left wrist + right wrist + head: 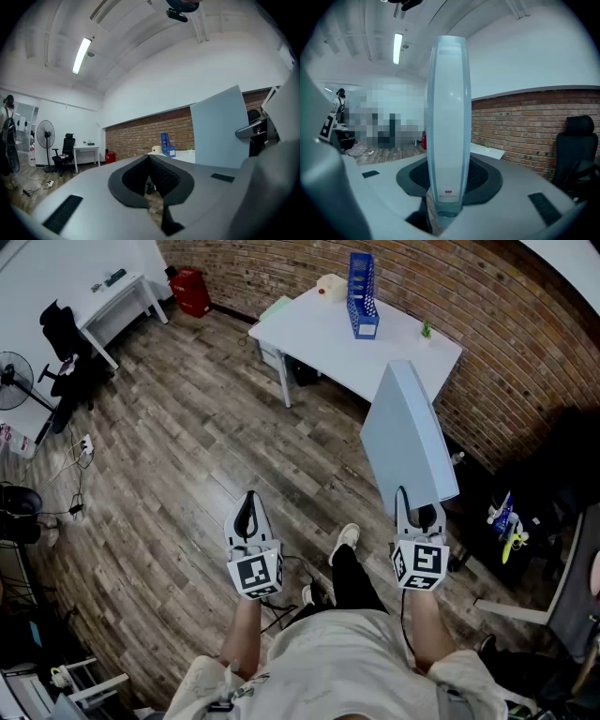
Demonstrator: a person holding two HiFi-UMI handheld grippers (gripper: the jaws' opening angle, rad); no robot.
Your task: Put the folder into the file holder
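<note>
Blue-grey folder [449, 117] was sitting right in the right gripper [449, 190], jaws closed on its lower end with the dark ribbed pads pressing it from both sides. In the right gripper view it rose straight up out of the jaws, spine facing the camera. The spine was narrow and smooth, with rounded edges, a tiny red label low down and a round finger hole at the bottom. From the head view the folder looked like a slim rigid slab with matte, plain covers, leaning away from the person toward the desk.

Left gripper [249, 512] was carrying nothing. Its jaws were pinched together at the tips with only bare pads between them, and it hung off to the left, well apart from the folder.

The file holder [362, 294] was nowhere near the folder yet. It's a bright blue upright box with slotted, grid-like sides, and it stood on the far part of a white, flat-topped desk [319, 334] against a red brick wall [487, 296]. A good stretch of grey-brown wood-plank floor [187, 446] lay between the grippers and the desk. Both gripper bodies were smooth light grey plastic.
</note>
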